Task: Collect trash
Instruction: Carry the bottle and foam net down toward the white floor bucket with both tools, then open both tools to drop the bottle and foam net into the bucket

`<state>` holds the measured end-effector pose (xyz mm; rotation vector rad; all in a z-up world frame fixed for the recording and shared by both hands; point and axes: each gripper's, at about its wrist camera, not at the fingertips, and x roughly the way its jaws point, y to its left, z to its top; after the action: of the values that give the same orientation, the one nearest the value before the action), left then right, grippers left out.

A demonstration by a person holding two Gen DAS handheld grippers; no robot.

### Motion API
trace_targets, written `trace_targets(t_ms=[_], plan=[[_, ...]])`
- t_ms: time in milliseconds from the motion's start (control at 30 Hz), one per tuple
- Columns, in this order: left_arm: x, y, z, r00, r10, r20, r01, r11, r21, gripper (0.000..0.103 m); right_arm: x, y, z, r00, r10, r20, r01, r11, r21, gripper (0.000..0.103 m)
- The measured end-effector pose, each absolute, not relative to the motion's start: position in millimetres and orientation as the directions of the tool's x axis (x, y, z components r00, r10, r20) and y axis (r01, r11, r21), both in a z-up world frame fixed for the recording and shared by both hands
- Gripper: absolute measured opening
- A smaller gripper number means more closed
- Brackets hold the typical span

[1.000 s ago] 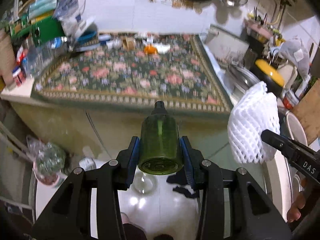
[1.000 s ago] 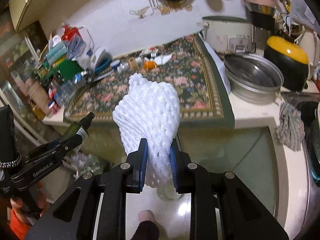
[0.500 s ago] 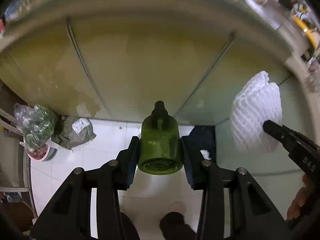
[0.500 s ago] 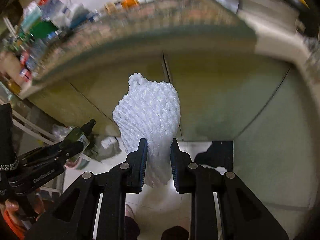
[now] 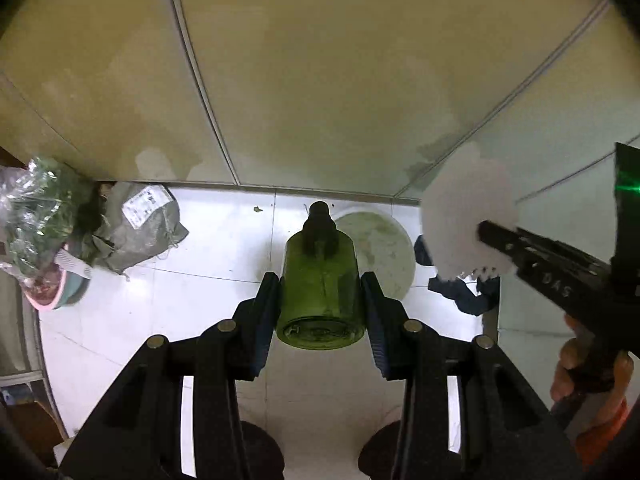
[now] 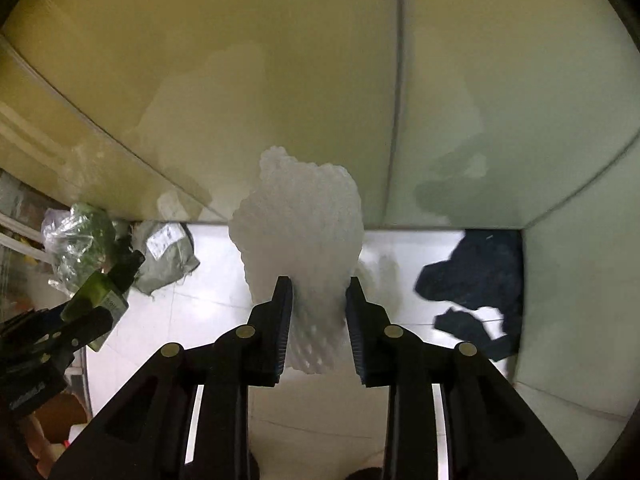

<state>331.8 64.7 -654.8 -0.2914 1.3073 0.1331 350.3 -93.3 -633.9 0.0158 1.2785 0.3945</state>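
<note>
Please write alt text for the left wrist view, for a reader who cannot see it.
The left claw grips a green bottle above a white tiled floor, facing cabinet doors. At right, the right claw holds white foam netting; a round bin sits below.

The letters "DAS" (image 5: 557, 283) can be read, upside down, on the black body of the right hand-held gripper (image 5: 486, 232), just behind the white foam net (image 5: 464, 216) it holds. A white printed label (image 5: 145, 205) lies on the grey bag (image 5: 136, 232) to the left of the green bottle (image 5: 320, 280), and the bottle carries its own label (image 6: 113, 302); both are too small to read.
</note>
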Motion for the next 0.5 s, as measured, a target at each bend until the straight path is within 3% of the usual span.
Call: trace_targets(t_ms=[67, 200, 433, 500], plan=[[337, 63, -669, 0.257, -0.074, -0.963, -0.259, 0.955, -0.143, 0.041, 356, -90, -652, 0.189, 0.309, -0.932, -0.284, 0.926, 0.25, 0.03], [349, 57, -687, 0.248, -0.107, -0.963, -0.248, 0.954, -0.17, 0.041, 357, -90, -666, 0.144, 0.318, -0.937, -0.265, 0.925, 0.273, 0.053], [371, 38, -701, 0.249, -0.143, -0.958, -0.201, 0.96, -0.195, 0.042, 354, -95, -657, 0.166, 0.312, -0.935, -0.249, 0.931, 0.266, 0.055], [377, 37, -703, 0.234, -0.168, -0.958, -0.19, 0.958, -0.215, 0.059, 354, -97, -650, 0.185, 0.302, -0.935, -0.25, 0.935, 0.253, 0.055]])
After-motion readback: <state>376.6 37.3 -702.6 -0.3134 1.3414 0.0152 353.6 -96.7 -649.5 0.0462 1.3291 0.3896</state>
